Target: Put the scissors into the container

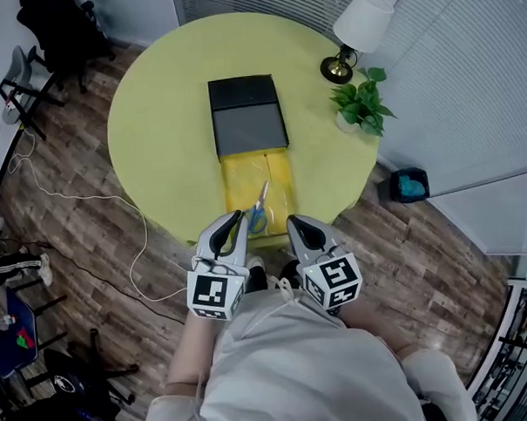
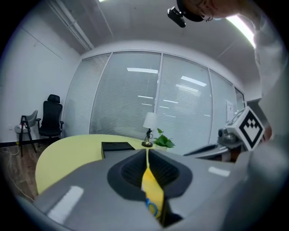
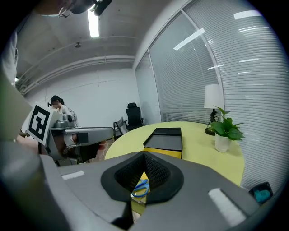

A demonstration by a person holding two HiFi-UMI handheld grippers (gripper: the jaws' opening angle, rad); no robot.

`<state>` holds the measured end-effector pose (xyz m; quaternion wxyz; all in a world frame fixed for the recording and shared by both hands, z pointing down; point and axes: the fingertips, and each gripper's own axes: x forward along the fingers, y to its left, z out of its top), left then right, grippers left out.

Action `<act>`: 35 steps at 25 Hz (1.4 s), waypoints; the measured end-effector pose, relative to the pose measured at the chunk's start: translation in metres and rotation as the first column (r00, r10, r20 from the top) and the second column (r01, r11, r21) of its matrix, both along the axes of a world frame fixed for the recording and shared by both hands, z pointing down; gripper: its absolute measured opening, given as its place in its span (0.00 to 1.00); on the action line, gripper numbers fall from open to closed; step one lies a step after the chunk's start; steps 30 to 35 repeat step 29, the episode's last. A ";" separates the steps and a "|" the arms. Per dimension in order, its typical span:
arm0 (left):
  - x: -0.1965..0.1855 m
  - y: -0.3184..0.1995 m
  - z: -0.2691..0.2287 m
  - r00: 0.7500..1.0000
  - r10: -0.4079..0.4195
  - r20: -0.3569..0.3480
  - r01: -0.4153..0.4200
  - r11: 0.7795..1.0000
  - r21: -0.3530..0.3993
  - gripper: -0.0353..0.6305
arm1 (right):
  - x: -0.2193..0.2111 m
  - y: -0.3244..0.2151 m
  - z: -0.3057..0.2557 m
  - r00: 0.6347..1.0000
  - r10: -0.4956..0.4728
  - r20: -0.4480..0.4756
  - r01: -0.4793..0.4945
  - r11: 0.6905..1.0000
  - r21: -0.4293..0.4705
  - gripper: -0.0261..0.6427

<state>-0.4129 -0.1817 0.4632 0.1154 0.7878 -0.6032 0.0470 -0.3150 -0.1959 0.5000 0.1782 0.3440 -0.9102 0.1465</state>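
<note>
Blue-handled scissors (image 1: 259,210) lie inside the open yellow container (image 1: 236,176) at the near edge of the round yellow table (image 1: 156,140), blades pointing away from me. A black lid (image 1: 246,114) sits at the container's far end. My left gripper (image 1: 238,217) hovers just left of the scissors' handles, jaws shut with nothing between them. In the left gripper view the gripper (image 2: 147,151) shows the scissors' blue handle (image 2: 152,210) behind its closed jaws. My right gripper (image 1: 292,221) hangs just right of the container, also shut and empty; beyond its tips (image 3: 144,154) I see the scissors (image 3: 141,187).
A table lamp (image 1: 360,31) and a potted plant (image 1: 361,105) stand at the table's far right edge. An office chair (image 1: 51,31) and a white cable (image 1: 80,200) are on the wooden floor to the left. A blue bin (image 1: 411,186) sits by the glass wall.
</note>
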 end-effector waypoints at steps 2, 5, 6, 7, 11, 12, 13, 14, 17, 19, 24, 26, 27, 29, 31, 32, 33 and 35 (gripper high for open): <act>-0.002 0.000 -0.001 1.000 -0.009 0.001 0.009 1.000 0.003 0.07 | -0.005 0.001 -0.004 1.000 -0.027 0.000 0.027 0.999 0.017 0.04; -0.002 0.000 -0.003 1.000 -0.004 0.008 0.004 1.000 0.009 0.07 | -0.009 0.003 -0.005 0.999 -0.048 0.000 0.048 0.999 0.022 0.04; -0.002 0.000 -0.003 1.000 -0.002 0.007 0.002 1.000 0.008 0.07 | -0.009 0.003 -0.005 0.999 -0.049 0.000 0.049 0.999 0.019 0.04; -0.001 0.000 -0.003 1.000 0.000 0.006 0.000 1.000 0.007 0.07 | -0.009 0.003 -0.005 0.999 -0.048 0.000 0.048 0.999 0.017 0.04; 0.000 -0.001 -0.004 1.000 0.010 0.015 -0.010 1.000 0.004 0.06 | -0.009 0.000 -0.006 0.999 -0.041 -0.006 0.041 0.999 0.018 0.04; 0.001 0.000 -0.004 1.000 0.014 0.018 -0.014 1.000 0.003 0.06 | -0.009 -0.001 -0.007 0.999 -0.040 -0.008 0.040 0.999 0.019 0.04; 0.001 0.000 -0.004 1.000 0.021 0.020 -0.021 1.000 0.003 0.06 | -0.009 -0.001 -0.006 0.999 -0.039 -0.011 0.039 0.999 0.019 0.04; 0.002 0.000 -0.004 0.999 0.028 0.022 -0.028 1.000 0.004 0.06 | -0.010 -0.002 -0.006 0.999 -0.038 -0.015 0.038 0.999 0.018 0.04; 0.006 -0.001 -0.004 0.999 0.046 0.030 -0.046 0.999 0.007 0.06 | -0.010 -0.004 -0.003 0.999 -0.038 -0.028 0.038 0.999 0.014 0.04; 0.007 -0.001 -0.004 0.998 0.050 0.032 -0.050 0.999 0.005 0.06 | -0.011 -0.003 -0.003 0.999 -0.042 -0.030 0.043 0.999 0.014 0.04; 0.005 0.000 -0.002 0.998 0.052 0.034 -0.052 0.999 -0.004 0.06 | -0.013 -0.001 -0.004 0.998 -0.046 -0.034 0.047 0.999 0.016 0.04; 0.005 -0.001 0.000 0.998 0.051 0.034 -0.051 0.999 -0.008 0.06 | -0.013 -0.002 -0.002 0.998 -0.045 -0.037 0.046 0.999 0.012 0.04; 0.005 -0.002 0.002 0.998 0.051 0.035 -0.050 0.999 -0.010 0.06 | -0.012 -0.003 -0.001 0.998 -0.046 -0.040 0.046 0.999 0.010 0.04; 0.007 -0.004 0.004 0.998 0.050 0.039 -0.050 0.999 -0.014 0.06 | -0.011 -0.004 0.002 0.998 -0.048 -0.044 0.048 0.999 0.007 0.04; 0.007 -0.004 0.004 0.998 0.050 0.039 -0.050 0.999 -0.014 0.06 | -0.011 -0.004 0.002 0.998 -0.048 -0.044 0.048 0.999 0.007 0.04; 0.007 -0.004 0.004 0.998 0.050 0.039 -0.050 0.999 -0.014 0.06 | -0.011 -0.004 0.002 0.998 -0.048 -0.044 0.048 0.999 0.007 0.04; 0.007 -0.004 0.004 0.998 0.050 0.039 -0.050 0.999 -0.014 0.06 | -0.011 -0.004 0.002 0.998 -0.048 -0.044 0.048 0.999 0.007 0.04; 0.007 -0.004 0.004 0.998 0.050 0.039 -0.050 0.999 -0.014 0.06 | -0.011 -0.004 0.002 0.998 -0.048 -0.044 0.048 0.999 0.007 0.04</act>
